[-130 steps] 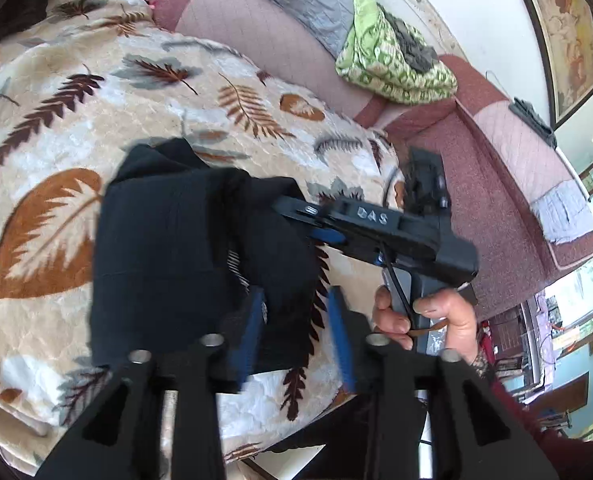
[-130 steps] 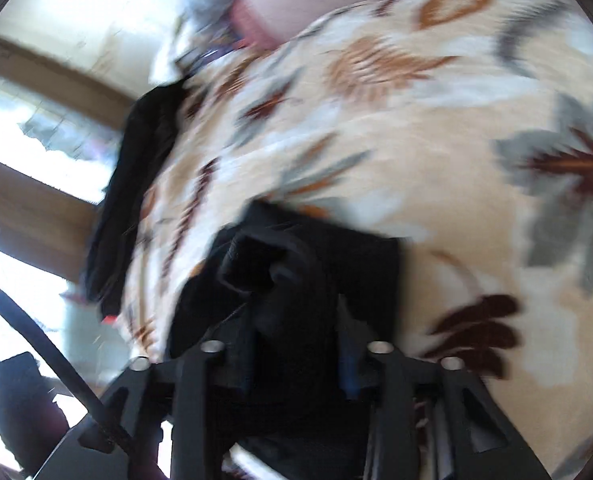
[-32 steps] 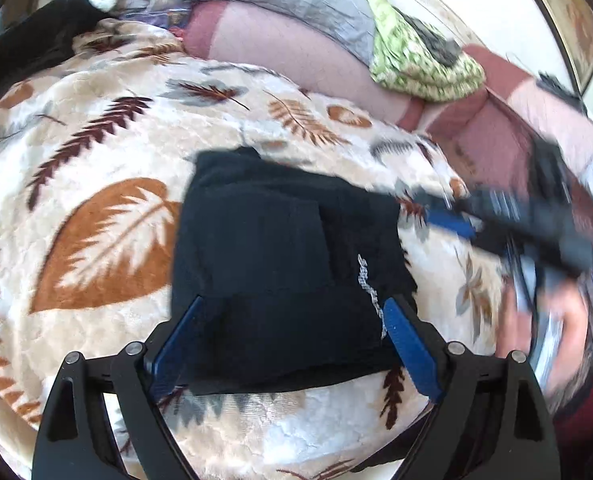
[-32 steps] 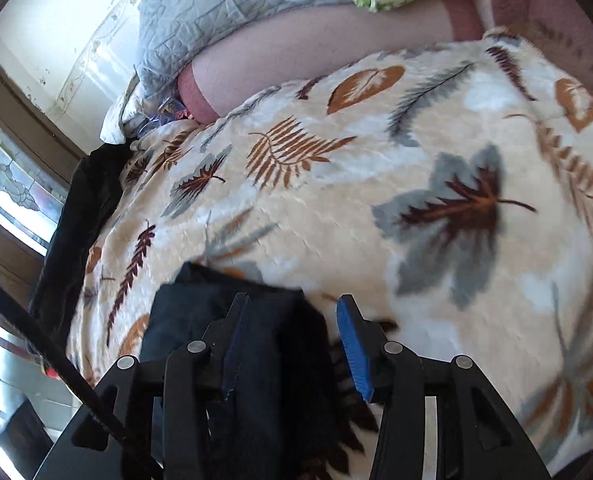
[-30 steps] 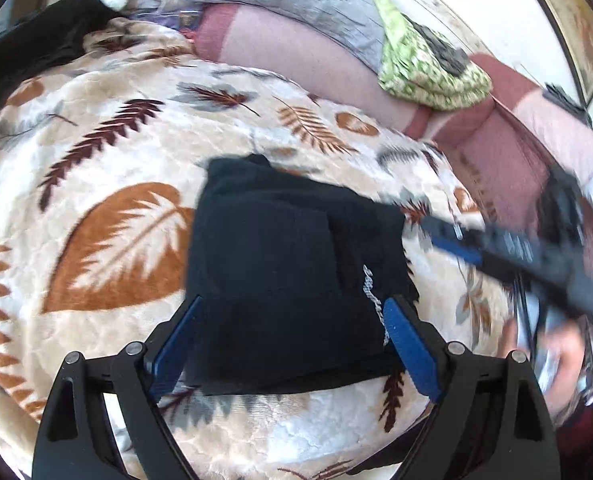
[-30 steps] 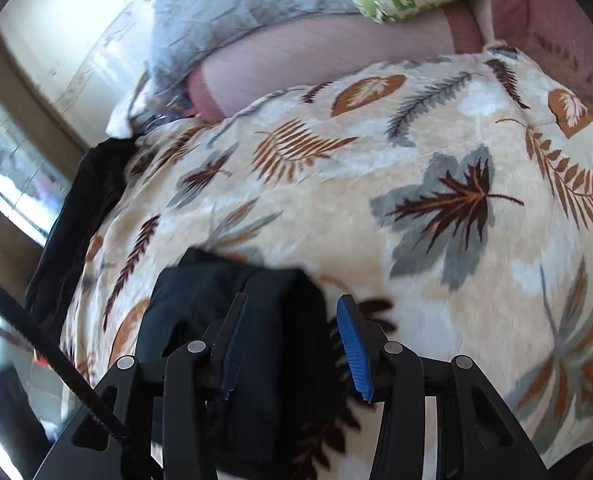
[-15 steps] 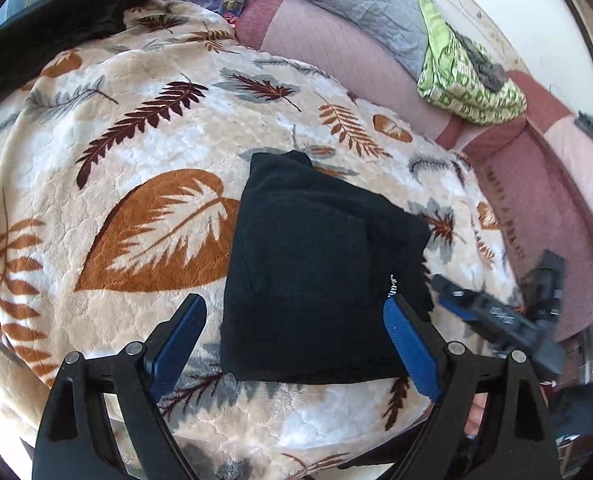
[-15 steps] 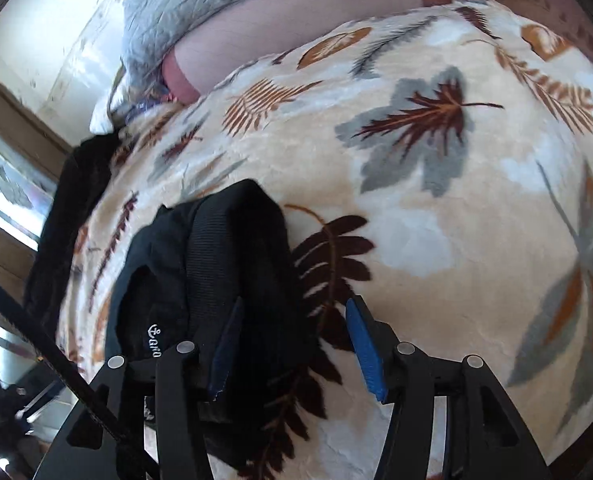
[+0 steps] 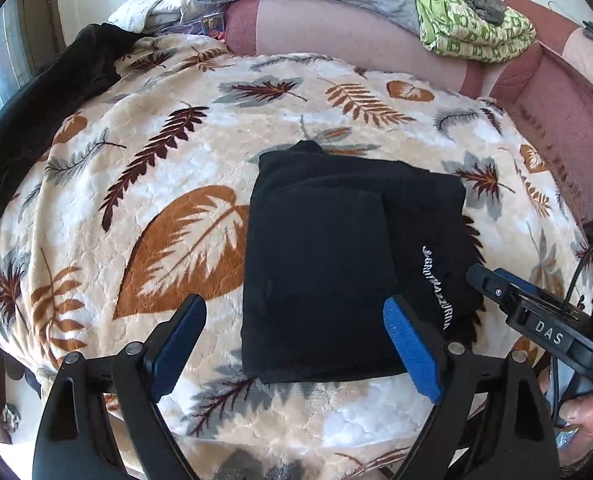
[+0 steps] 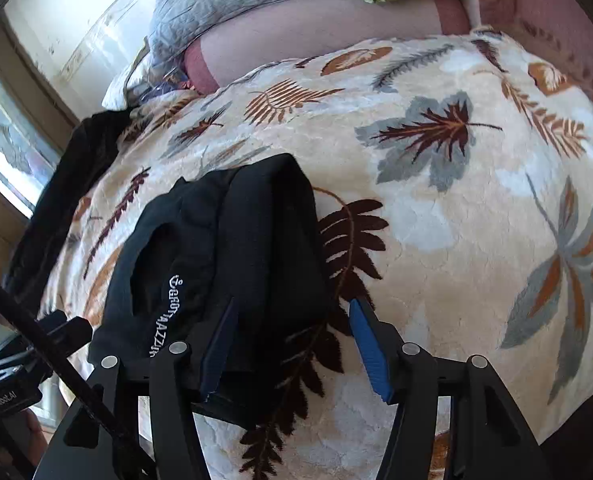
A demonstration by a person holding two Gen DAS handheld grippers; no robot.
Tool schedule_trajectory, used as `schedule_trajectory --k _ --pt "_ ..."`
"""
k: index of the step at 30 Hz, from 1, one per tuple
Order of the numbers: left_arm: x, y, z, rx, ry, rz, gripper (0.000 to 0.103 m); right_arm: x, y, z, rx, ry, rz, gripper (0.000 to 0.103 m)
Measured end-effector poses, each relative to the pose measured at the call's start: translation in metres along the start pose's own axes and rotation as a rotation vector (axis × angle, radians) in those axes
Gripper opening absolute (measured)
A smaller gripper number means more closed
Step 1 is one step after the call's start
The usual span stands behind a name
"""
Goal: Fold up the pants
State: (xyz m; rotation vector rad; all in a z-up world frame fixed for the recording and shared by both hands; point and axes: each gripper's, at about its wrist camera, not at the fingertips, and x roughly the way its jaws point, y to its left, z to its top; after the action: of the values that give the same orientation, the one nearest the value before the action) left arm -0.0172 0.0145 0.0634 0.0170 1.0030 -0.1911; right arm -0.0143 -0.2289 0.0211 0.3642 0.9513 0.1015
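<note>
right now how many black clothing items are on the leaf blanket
2: the folded black pants in the middle of the leaf blanket, and another black garment draped over its far left edge. More may be hidden.

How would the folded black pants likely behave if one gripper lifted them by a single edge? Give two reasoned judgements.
The folded black pants look like soft cloth, so they would probably sag and unfold. Pushed across the plush leaf-print blanket, they would likely bunch rather than slide.
</note>
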Motion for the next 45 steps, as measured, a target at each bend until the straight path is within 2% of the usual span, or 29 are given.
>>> schedule_trajectory --k 5,23,26,28,32,36,40,45 --pt "0.003 -0.001 -0.002 0.011 0.014 0.013 0.090 -0.002 0.004 -0.004 -0.018 -0.004 -0.023 0.069" --pt "0.012 0.002 -0.003 -0.019 0.070 -0.021 0.090 0.005 -0.004 -0.005 0.020 0.027 -0.020 0.076" --pt "0.011 0.010 0.001 -0.050 0.067 -0.045 0.090 0.006 -0.006 -0.004 0.021 0.030 -0.018 0.077" --pt "0.011 0.024 0.006 -0.106 0.060 -0.065 0.090 0.007 -0.008 -0.004 0.032 0.035 -0.008 0.078" --pt "0.017 0.062 0.014 -0.235 0.054 -0.123 0.089 0.009 -0.022 -0.002 0.093 0.041 0.032 0.079" --pt "0.031 0.085 0.019 -0.310 0.060 -0.211 0.089 0.007 -0.033 -0.001 0.128 0.028 0.068 0.079" --pt "0.047 0.088 0.024 -0.327 0.078 -0.283 0.089 0.007 -0.041 0.000 0.166 0.022 0.129 0.080" --pt "0.073 0.079 0.029 -0.305 0.105 -0.318 0.089 0.012 -0.064 0.001 0.282 0.019 0.276 0.080"
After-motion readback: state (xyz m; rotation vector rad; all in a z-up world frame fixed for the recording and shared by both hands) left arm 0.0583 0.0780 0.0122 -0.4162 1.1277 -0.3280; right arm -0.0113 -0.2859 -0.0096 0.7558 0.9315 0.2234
